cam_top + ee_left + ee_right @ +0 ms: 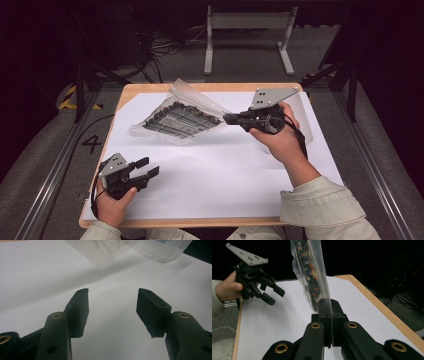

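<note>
The right gripper (226,119) was clamped on one edge of a clear plastic bag (182,118) filled with dark, mixed dry pieces, and held it off the white sheet (230,170) covering the table (150,88), toward the far side; the bag's opposite corner still looked close to, or resting on, the sheet. In the right gripper view the jaws were pressed flat together on the film beside the contents, with the bag (310,272) hanging edge-on above them. The left gripper (148,167) stood well apart, near the front left of the table, jaws partly parted with nothing between them; in its own view the bag's lower corner (105,255) showed ahead, beside a clear plastic container (163,250). Judgement: the step in hand was lifting the bag clear by one edge. To do it well, the pinch should stay on bare film, not on the lumpy fill, since a thin seam could slip or tear under the hanging weight. The lift should be slow and level so the contents do not slide to one end and swing the bag. The left gripper appeared well placed to come in and take the free lower corner, spreading the load before any further carry.
</note>
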Demonstrator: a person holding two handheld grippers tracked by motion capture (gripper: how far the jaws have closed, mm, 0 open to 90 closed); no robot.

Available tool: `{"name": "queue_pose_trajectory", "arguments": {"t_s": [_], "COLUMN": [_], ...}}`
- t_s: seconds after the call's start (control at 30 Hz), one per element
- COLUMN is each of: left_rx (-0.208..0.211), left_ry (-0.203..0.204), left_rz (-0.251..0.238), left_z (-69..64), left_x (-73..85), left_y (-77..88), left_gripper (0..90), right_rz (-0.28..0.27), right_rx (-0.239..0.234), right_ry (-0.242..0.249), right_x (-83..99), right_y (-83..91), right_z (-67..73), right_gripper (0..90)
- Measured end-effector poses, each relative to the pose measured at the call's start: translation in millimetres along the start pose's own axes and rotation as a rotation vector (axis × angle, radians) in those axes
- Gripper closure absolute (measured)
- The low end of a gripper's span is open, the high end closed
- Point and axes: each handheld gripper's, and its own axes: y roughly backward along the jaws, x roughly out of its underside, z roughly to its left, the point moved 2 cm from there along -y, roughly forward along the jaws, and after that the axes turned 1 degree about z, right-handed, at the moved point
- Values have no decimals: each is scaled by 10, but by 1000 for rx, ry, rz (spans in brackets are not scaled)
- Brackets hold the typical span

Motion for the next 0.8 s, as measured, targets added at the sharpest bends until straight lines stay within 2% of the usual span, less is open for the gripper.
{"name": "queue_pose_trajectory", "arguments": {"t_s": [0.23, 0.53, 0.67, 0.8], "left_rx": [4, 12, 14, 16], "left_ry": [-2, -2, -6, -8], "left_rz": [-1, 5, 2, 3], "left_z": [-5, -6, -5, -7], "left_x": [-2, -10, -18, -23], "left_y": [-12, -32, -47, -55], "left_gripper": [444, 445, 445, 445], "right_rz": [-49, -106, -118, -111], "right_rx": [28, 63, 92, 141], "right_ry": [-3, -58, -76, -102], "right_x": [-38, -40, -52, -78], "right_y": [151, 405, 553, 750], "right_z": [-27, -118, -166, -226], "right_gripper": [893, 893, 893, 893]}}
